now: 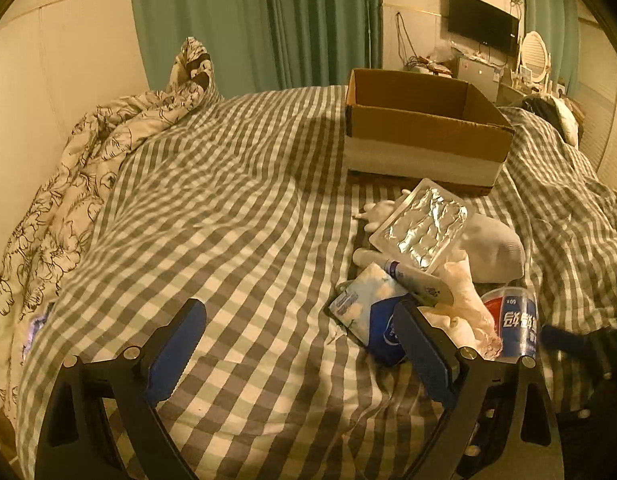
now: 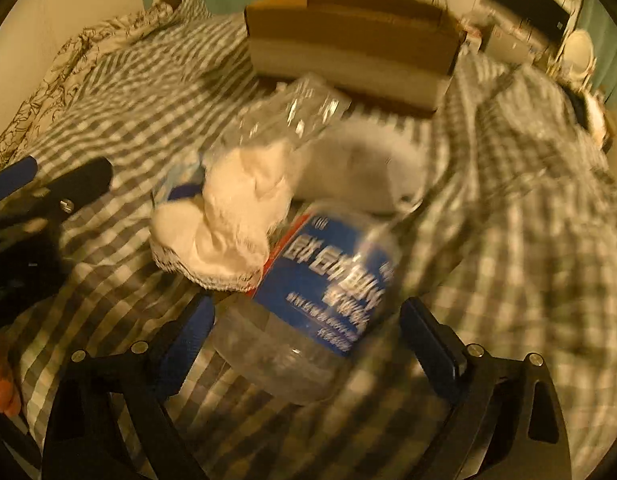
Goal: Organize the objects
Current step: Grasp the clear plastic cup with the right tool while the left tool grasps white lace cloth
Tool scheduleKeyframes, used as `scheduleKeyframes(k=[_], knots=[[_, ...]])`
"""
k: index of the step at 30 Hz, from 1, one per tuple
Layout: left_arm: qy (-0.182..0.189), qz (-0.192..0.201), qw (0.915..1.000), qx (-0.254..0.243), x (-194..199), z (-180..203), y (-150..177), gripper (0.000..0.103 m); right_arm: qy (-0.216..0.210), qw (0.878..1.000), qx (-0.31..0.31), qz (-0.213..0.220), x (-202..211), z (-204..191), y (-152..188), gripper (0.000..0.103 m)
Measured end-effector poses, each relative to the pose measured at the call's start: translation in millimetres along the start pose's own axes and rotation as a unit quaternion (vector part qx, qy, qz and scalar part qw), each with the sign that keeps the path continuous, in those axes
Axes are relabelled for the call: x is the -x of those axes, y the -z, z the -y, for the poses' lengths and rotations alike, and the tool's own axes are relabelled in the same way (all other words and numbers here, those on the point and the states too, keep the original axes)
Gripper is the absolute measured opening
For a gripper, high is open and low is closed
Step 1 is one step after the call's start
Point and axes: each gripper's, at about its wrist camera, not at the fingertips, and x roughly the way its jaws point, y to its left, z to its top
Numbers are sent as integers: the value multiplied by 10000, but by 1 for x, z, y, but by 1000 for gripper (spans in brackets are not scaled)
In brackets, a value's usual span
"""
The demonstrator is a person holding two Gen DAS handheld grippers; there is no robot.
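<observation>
An open cardboard box [image 1: 420, 132] stands on the checked bed sheet [image 1: 236, 208]; it also shows in the right wrist view [image 2: 348, 36]. In front of it lies a pile: a foil blister tray [image 1: 422, 226], a blue and white tissue pack [image 1: 368, 312], a white cloth [image 1: 464, 312] and a clear plastic bottle with a blue label [image 1: 516, 324]. My left gripper [image 1: 300, 340] is open, its right finger against the tissue pack. My right gripper [image 2: 304, 340] is open with the bottle [image 2: 316, 300] lying between its fingers. The right wrist view is blurred.
A crumpled floral quilt [image 1: 68, 184] lies along the left side by the wall. A grey soft lump [image 1: 492, 248] sits behind the pile. A rumpled checked cover [image 2: 528, 200] rises on the right. Green curtains and a television stand beyond the bed.
</observation>
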Motion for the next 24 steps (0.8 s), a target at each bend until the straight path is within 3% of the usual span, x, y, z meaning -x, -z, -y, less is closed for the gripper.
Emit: scheduleKeyframes(k=[2, 5, 9, 14, 17, 23, 24], knots=[[-10, -30, 10000, -33, 0, 2, 1, 96, 49, 9998, 61, -166, -11, -2, 1, 83], [12, -57, 9999, -104, 1, 6, 1, 93, -160, 9998, -14, -90, -3, 3, 2, 78], [86, -18, 9998, -186, 6, 12, 1, 92, -29, 9989, -64, 461, 38, 18, 1, 71], [681, -211, 9972, -213, 2, 30, 2, 92, 422, 9925, -132, 1137, 81, 41, -7, 67], [926, -431, 9940, -378, -6, 51, 9, 89, 488, 9901, -159, 1306, 89, 48, -11, 67], [1067, -758, 9889, -701, -26, 84, 23, 66, 378, 9877, -126, 1512, 100, 50, -12, 66], [1070, -786, 9884, -744, -29, 89, 24, 53, 349, 9874, -107, 1541, 103, 50, -11, 66]])
